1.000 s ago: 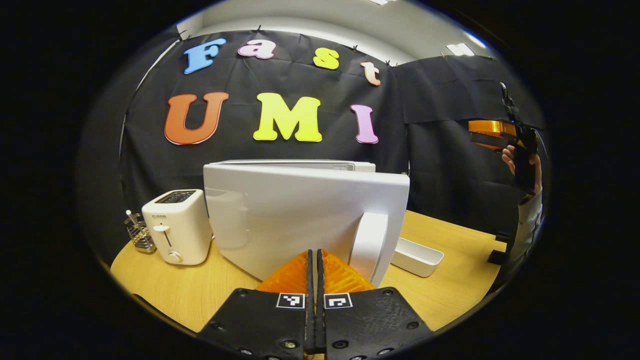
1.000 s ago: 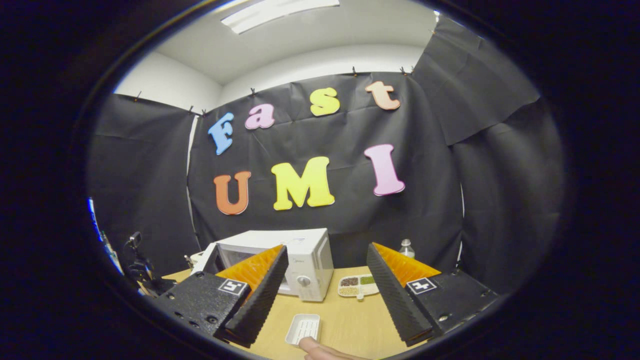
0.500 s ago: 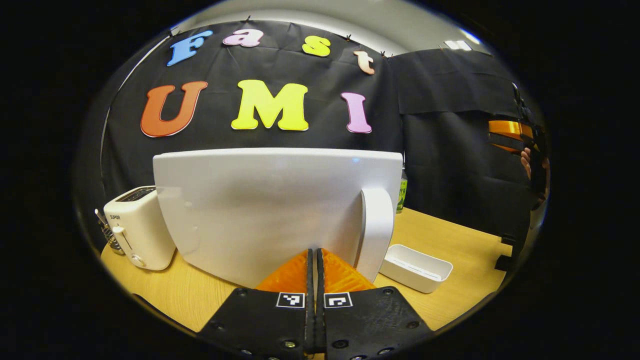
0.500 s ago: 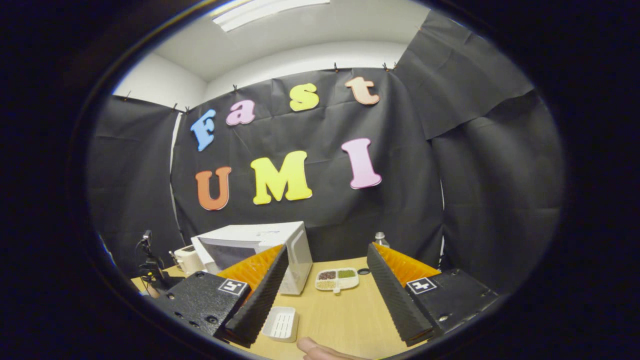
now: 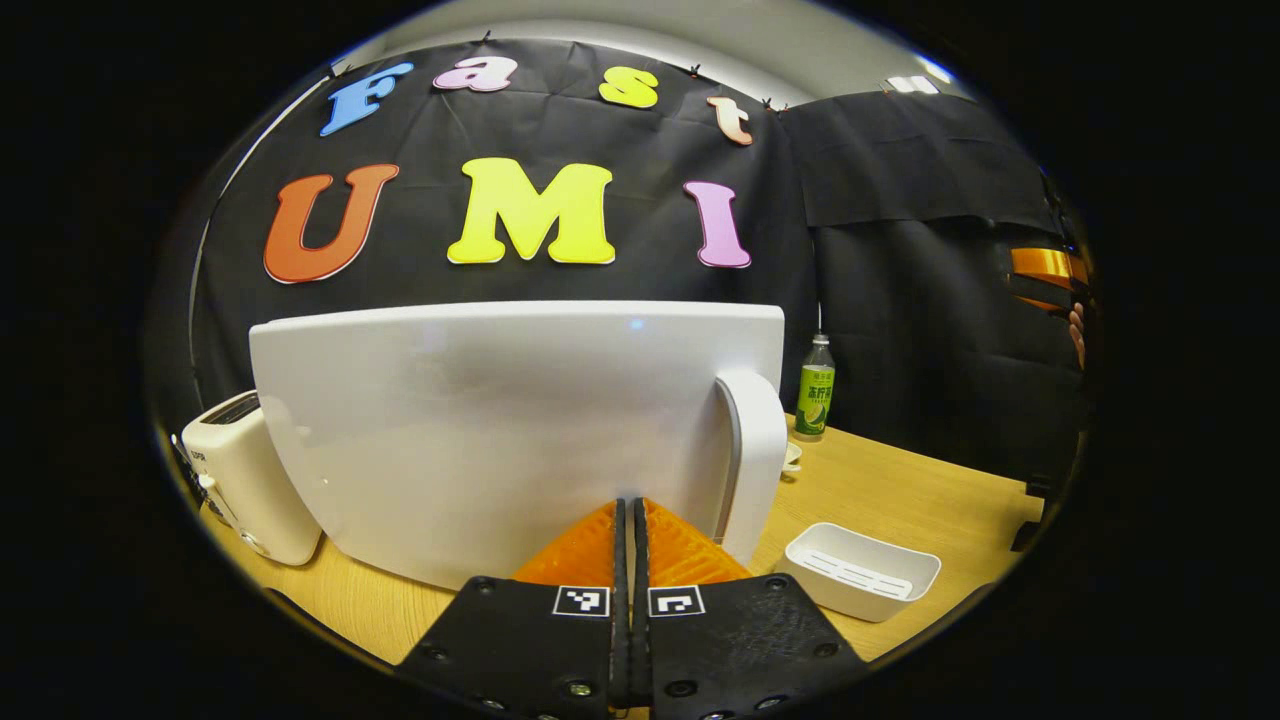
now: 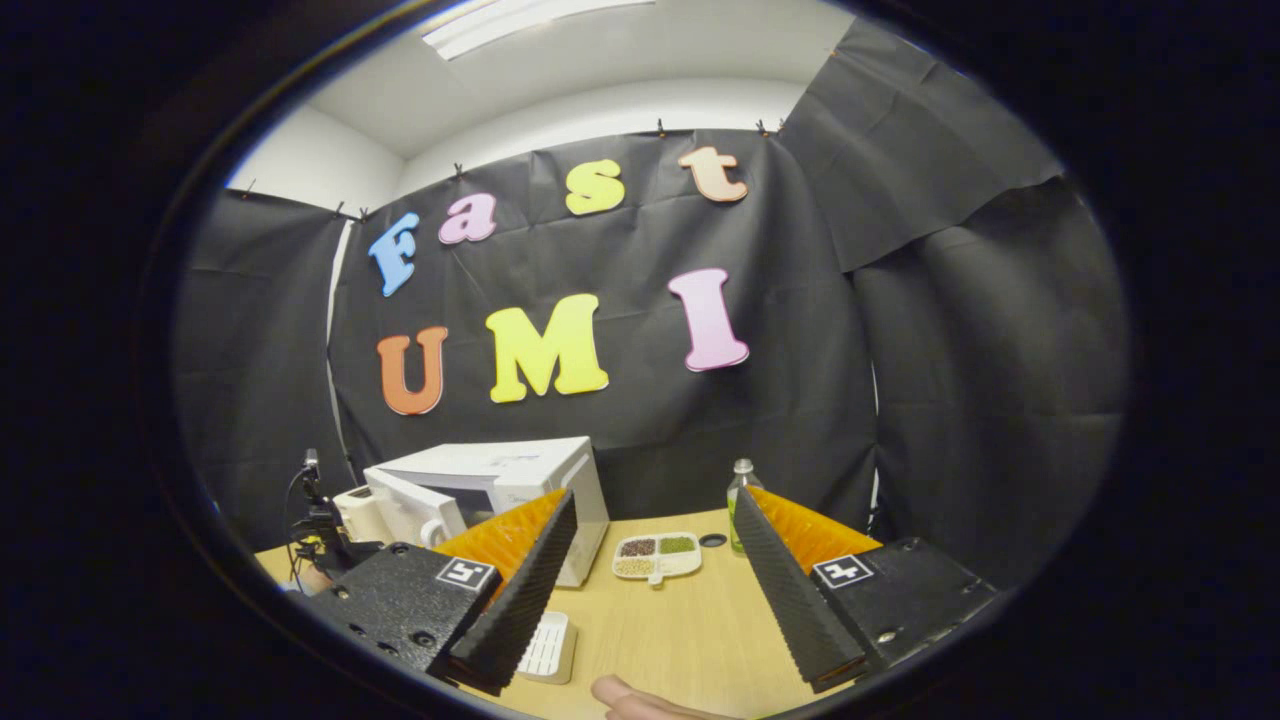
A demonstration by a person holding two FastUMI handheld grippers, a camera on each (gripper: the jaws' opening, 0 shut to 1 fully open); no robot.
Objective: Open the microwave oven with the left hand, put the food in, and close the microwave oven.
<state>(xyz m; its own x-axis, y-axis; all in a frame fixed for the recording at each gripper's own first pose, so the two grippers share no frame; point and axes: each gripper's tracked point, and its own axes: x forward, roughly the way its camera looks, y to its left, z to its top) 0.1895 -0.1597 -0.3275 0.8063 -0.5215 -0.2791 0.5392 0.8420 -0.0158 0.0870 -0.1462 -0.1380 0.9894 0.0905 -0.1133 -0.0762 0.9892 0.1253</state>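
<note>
Black screwed gripper bodies with square black-and-white markers

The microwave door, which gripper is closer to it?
The left. The left gripper is shut, right up against the microwave door beside its handle. The right gripper is open, held back over the table, well away from it.

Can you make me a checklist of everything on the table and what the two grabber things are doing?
Surface: wooden table, mostly bare.
Job's things: white microwave, door swung open; divided dish of food on the table beside it.
Clutter: toaster, green bottle, white tray.
Grippers: left gripper shut, empty, by the door handle; right gripper open, empty, raised.
Cables: some by a dark stand.
Surroundings: black cloth walls.
</note>
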